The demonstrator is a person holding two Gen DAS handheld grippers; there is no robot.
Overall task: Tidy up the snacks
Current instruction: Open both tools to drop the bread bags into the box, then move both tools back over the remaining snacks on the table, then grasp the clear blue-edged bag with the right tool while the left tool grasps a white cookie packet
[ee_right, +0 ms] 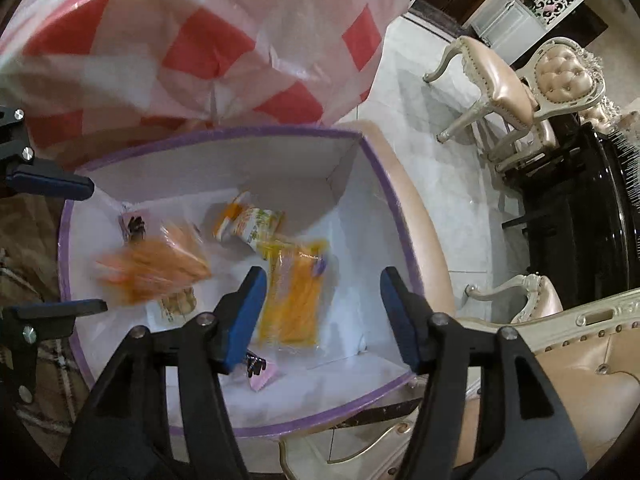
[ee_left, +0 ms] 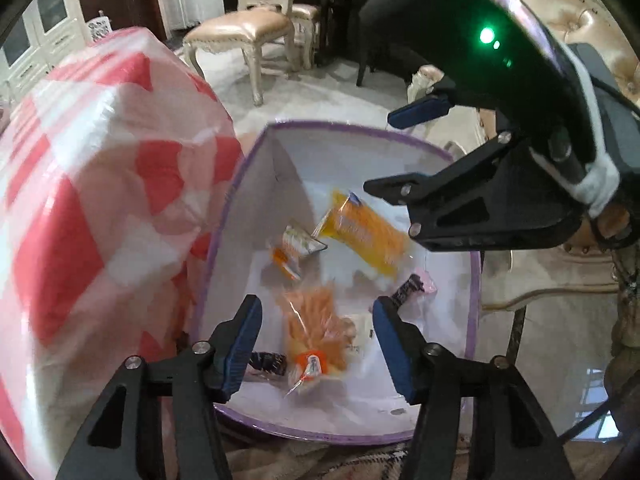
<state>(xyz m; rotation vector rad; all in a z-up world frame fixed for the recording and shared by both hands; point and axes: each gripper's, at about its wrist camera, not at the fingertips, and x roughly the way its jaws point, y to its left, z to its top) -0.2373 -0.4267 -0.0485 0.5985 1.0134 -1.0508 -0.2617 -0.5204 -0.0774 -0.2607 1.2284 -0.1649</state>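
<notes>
Orange snack packets [ee_right: 290, 300] scattered flat inside purple-rimmed box [ee_right: 394, 208].

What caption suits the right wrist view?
Open right gripper above a purple-rimmed white box holding orange and yellow snack packets.

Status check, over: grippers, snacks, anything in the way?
Left gripper and right gripper: jaws open, empty, above the box. Snack packets lie loose inside. Red-checked plastic bag crowds the box's edge.
</notes>
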